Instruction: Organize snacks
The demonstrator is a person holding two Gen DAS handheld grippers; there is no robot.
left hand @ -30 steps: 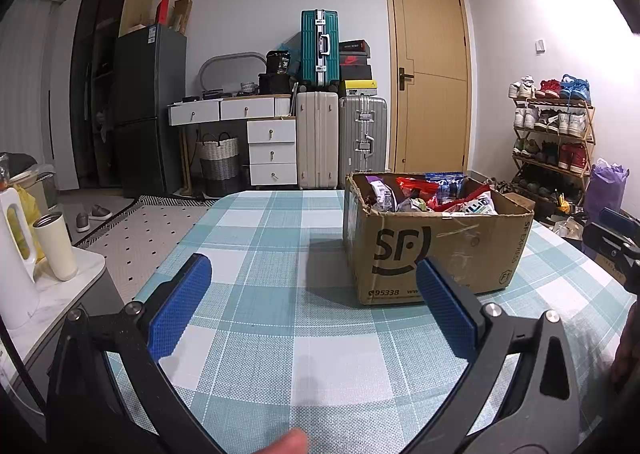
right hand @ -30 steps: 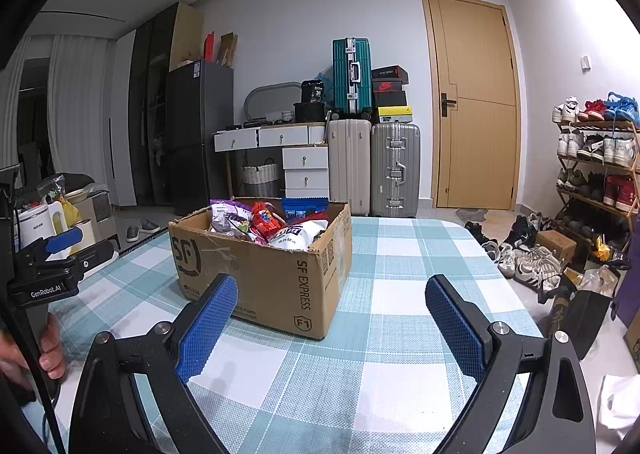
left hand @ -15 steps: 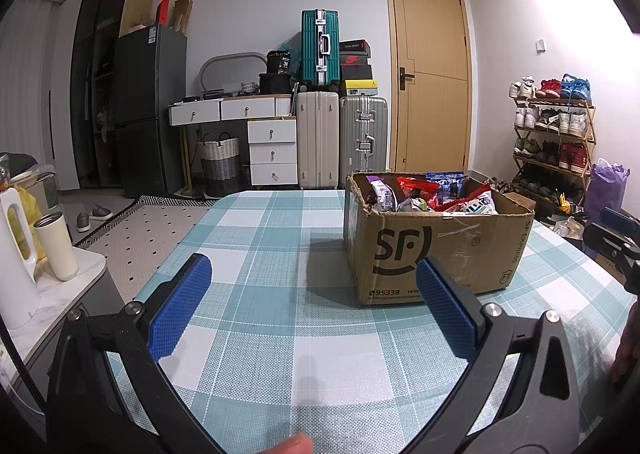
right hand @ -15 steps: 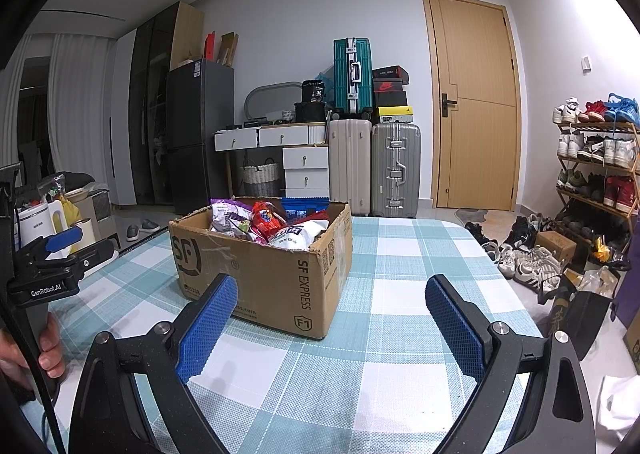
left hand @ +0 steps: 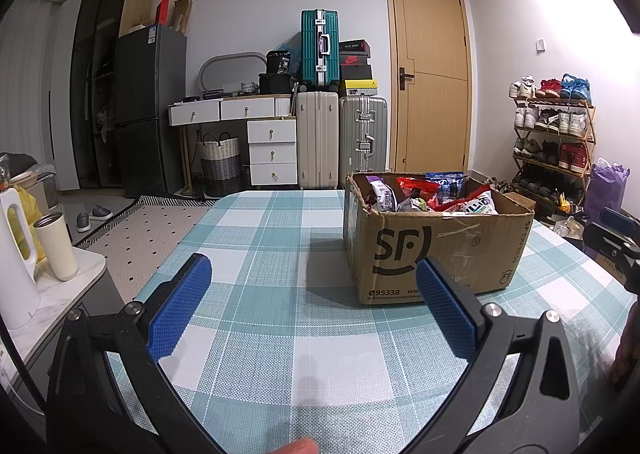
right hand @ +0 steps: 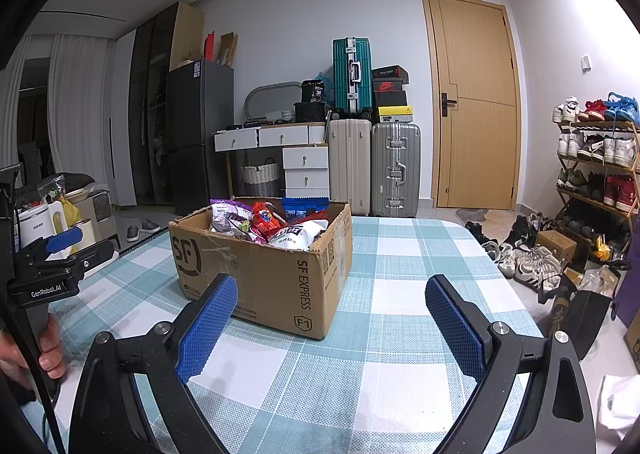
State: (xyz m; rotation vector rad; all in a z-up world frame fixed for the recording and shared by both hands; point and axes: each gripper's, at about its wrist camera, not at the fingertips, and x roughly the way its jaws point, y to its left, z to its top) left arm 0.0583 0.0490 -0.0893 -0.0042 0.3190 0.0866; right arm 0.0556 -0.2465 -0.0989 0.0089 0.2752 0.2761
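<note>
A brown cardboard box (left hand: 436, 250) (right hand: 280, 278) printed "SF" stands on the teal checked tablecloth (left hand: 272, 294) (right hand: 392, 294). Several snack bags (left hand: 432, 196) (right hand: 268, 220) fill it: purple, red, blue and white packets. My left gripper (left hand: 314, 274) is open over the cloth, short of the box and to its left, holding nothing. My right gripper (right hand: 330, 294) is open too, in front of the box's right corner, also with nothing in it. Each gripper shows at the edge of the other's view, held by a hand (right hand: 24, 354).
A white side table with a kettle (left hand: 14, 254) and a cream tumbler (left hand: 56, 246) stands left of the table. Suitcases (left hand: 320, 134), a drawer unit and a door lie behind. A shoe rack (right hand: 596, 170) and loose shoes on the floor are to the right.
</note>
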